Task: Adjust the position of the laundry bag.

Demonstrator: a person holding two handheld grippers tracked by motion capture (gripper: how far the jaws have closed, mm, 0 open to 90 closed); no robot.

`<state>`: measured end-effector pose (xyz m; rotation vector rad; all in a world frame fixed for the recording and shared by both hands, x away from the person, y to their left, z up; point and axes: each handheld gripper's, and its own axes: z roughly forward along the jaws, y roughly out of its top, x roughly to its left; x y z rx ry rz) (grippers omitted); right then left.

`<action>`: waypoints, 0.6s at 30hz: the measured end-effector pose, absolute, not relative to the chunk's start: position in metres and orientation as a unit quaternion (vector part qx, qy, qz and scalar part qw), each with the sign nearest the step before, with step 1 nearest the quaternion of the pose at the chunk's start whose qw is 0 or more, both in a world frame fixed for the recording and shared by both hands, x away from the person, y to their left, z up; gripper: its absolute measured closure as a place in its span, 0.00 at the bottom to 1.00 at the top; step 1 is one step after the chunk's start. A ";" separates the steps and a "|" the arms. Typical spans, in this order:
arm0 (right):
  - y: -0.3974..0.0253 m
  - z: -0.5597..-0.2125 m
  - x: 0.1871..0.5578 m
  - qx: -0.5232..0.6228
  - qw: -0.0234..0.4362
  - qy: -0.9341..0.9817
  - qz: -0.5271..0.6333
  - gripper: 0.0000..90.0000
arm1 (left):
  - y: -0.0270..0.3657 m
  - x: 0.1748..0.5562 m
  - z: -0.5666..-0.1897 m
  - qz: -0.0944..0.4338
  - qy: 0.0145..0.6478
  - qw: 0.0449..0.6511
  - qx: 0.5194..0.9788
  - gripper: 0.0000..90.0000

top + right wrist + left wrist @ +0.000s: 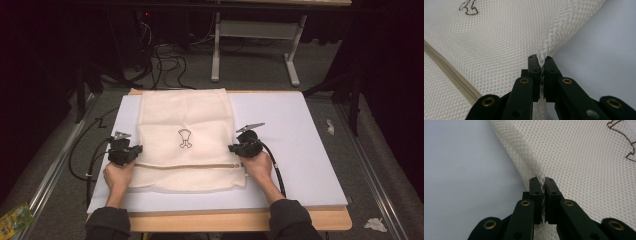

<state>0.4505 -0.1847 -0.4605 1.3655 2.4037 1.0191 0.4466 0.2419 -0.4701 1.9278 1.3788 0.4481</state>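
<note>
A cream mesh bag (pixel 187 127) with a small dark outline drawing (pixel 185 138) and a zipper (pixel 200 165) across its near part lies flat on the white mat (pixel 300 145). My left gripper (pixel 125 150) sits at the bag's left edge. Its jaws are shut on a pinch of the mesh bag (pixel 579 165), at my left gripper (pixel 543 185). My right gripper (pixel 245 146) is at the bag's right edge, likewise shut on the mesh bag (pixel 499 47), at my right gripper (pixel 542 63). The zipper (pixel 446 68) runs to its left.
The mat covers a wooden table (pixel 235 220). Beyond the far edge are a white table frame (pixel 255 35) and cables (pixel 167 62) on the floor. Crumpled bits of paper (pixel 375 224) lie on the floor at the right, and a green packet (pixel 12 220) at the left.
</note>
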 end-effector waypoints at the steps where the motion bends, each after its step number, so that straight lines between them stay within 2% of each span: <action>1: -0.186 -0.459 0.450 0.460 0.101 0.811 0.347 0.98 | 0.241 0.447 -0.469 0.172 0.533 0.362 0.745 0.96; 18: -0.227 -0.442 0.440 0.470 0.135 0.792 0.365 0.98 | 0.206 0.452 -0.453 0.166 0.504 0.403 0.745 0.97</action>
